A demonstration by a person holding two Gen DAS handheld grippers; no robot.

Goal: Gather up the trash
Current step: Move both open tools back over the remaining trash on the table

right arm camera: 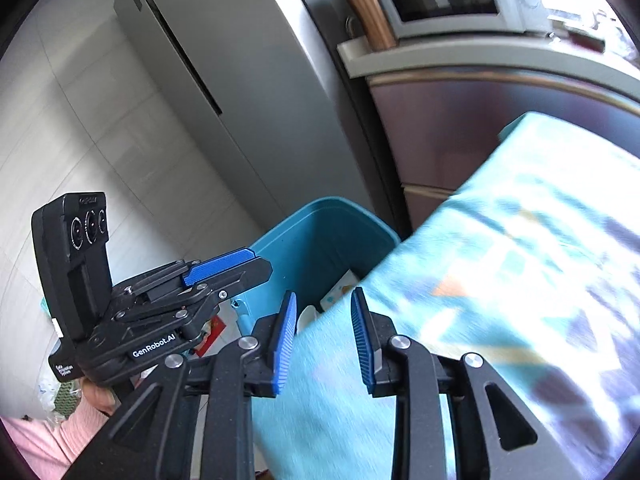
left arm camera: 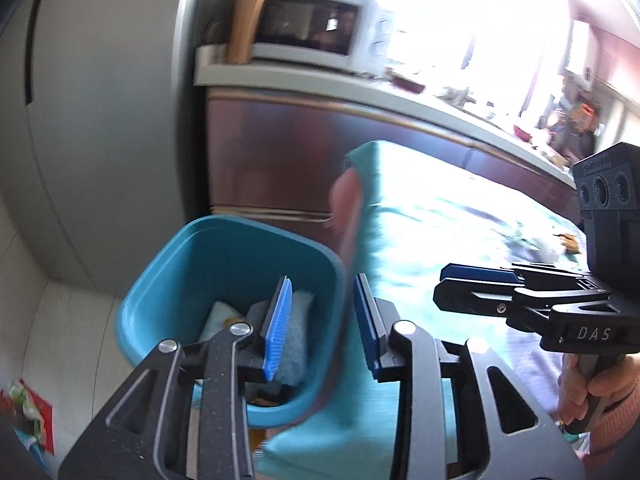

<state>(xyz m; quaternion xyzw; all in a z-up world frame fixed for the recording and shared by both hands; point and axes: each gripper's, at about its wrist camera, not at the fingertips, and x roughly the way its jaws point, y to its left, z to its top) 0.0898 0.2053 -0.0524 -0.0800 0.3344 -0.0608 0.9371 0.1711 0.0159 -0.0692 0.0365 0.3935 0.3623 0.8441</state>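
A teal trash bin point(left arm camera: 200, 276) stands on the floor beside a table with a teal cloth point(left arm camera: 440, 240). It holds pale crumpled trash point(left arm camera: 294, 340). It also shows in the right wrist view point(right arm camera: 320, 240), with a light wrapper point(right arm camera: 340, 292) inside. My left gripper point(left arm camera: 324, 328) is open and empty, over the bin's rim at the table edge. A blurred reddish object point(left arm camera: 346, 216) hangs between the bin and the table. My right gripper point(right arm camera: 324, 340) is open and empty, over the table corner next to the bin. Each gripper shows in the other's view: the right one point(left arm camera: 476, 284), the left one point(right arm camera: 224, 268).
A grey fridge point(right arm camera: 224, 92) stands behind the bin. A counter point(left arm camera: 320, 76) with a microwave point(left arm camera: 312, 28) runs behind the table. A red and green wrapper point(left arm camera: 28, 412) lies on the tiled floor. Small scraps point(left arm camera: 568, 240) lie on the far tablecloth.
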